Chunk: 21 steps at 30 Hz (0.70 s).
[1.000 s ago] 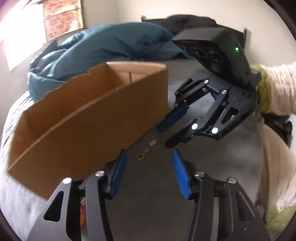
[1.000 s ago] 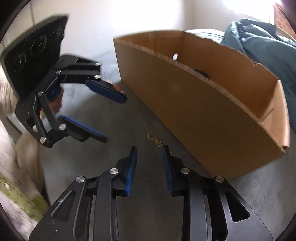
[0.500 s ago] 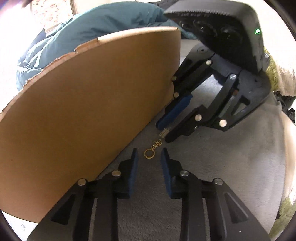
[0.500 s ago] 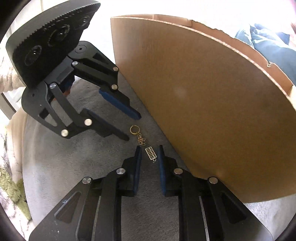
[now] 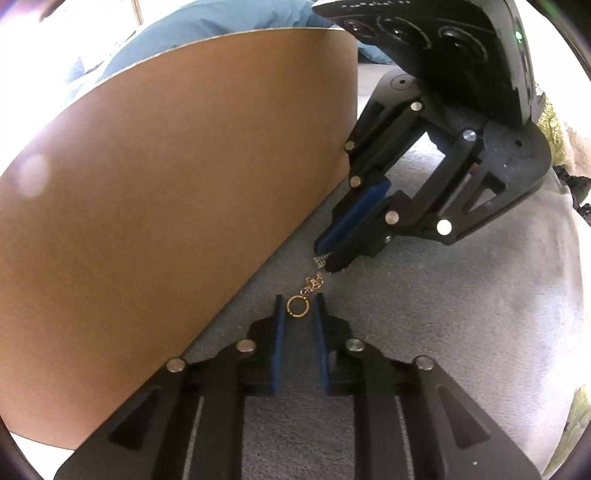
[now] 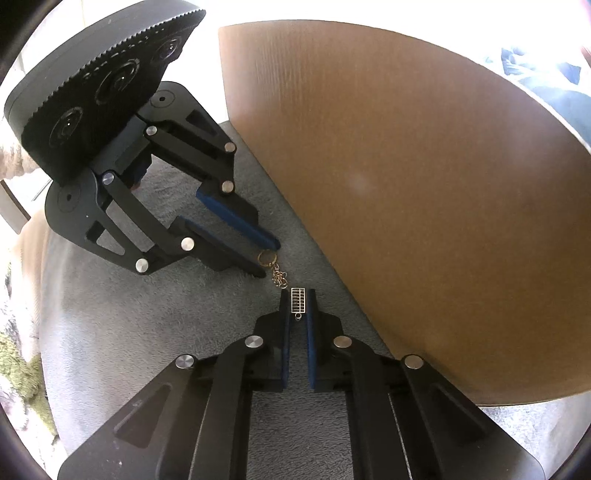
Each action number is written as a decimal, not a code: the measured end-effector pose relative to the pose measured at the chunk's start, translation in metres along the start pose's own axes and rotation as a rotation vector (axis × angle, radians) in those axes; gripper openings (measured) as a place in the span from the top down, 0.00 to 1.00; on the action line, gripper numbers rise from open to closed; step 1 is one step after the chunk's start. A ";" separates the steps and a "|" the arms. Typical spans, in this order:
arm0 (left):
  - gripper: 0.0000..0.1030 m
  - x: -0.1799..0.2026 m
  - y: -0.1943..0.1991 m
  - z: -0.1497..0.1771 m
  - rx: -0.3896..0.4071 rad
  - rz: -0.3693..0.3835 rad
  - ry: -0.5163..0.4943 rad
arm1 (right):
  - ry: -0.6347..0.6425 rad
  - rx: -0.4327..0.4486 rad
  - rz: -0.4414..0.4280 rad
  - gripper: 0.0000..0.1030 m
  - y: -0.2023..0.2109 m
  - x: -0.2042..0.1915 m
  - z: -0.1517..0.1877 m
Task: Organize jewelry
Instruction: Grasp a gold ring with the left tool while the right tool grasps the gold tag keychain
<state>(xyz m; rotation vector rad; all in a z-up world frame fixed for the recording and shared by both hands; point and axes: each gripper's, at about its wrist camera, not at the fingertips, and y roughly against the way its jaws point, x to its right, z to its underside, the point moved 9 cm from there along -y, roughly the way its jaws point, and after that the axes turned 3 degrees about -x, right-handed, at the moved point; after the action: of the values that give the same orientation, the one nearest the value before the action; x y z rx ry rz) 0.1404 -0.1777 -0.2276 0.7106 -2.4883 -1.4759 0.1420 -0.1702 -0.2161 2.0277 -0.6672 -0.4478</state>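
Observation:
A thin gold chain (image 6: 279, 277) lies on the grey blanket (image 5: 443, 314), close along the cardboard box (image 5: 166, 184). One end carries a round gold ring (image 5: 296, 305), the other a small abacus-like charm (image 6: 298, 301). My left gripper (image 5: 297, 300) points down with the ring between its blue pads; its jaws are closing, and a thin gap still shows on each side of the ring. My right gripper (image 6: 297, 295) faces it from the other end, its pads shut against the charm, whose tip (image 5: 319, 261) sticks out.
The box's tall brown wall (image 6: 424, 184) runs right beside both grippers and hides its inside. A blue duvet (image 5: 221, 18) lies behind the box. A pale fuzzy sleeve (image 5: 576, 147) shows behind the right gripper. Grey blanket stretches away from the box.
Both grippers came down and in toward the chain from opposite ends, and their jaws narrowed. The ring now sits between the left pads, the charm between the right pads.

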 end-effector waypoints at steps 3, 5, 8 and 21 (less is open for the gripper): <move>0.89 0.000 0.001 -0.003 0.004 -0.008 -0.007 | -0.001 0.003 0.003 0.95 0.004 0.000 -0.001; 0.89 0.000 0.001 -0.004 0.008 -0.013 -0.009 | -0.003 0.006 0.005 0.95 0.006 0.000 0.000; 0.89 0.002 0.002 -0.002 0.016 -0.019 -0.013 | -0.006 0.009 0.008 0.95 0.009 0.001 0.001; 0.89 0.006 0.012 -0.004 0.022 -0.042 -0.038 | -0.013 0.007 0.017 0.95 0.013 0.003 0.008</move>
<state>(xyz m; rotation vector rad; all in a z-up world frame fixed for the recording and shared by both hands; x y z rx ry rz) 0.1329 -0.1787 -0.2160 0.7503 -2.5359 -1.4921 0.1362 -0.1831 -0.2088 2.0255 -0.6941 -0.4497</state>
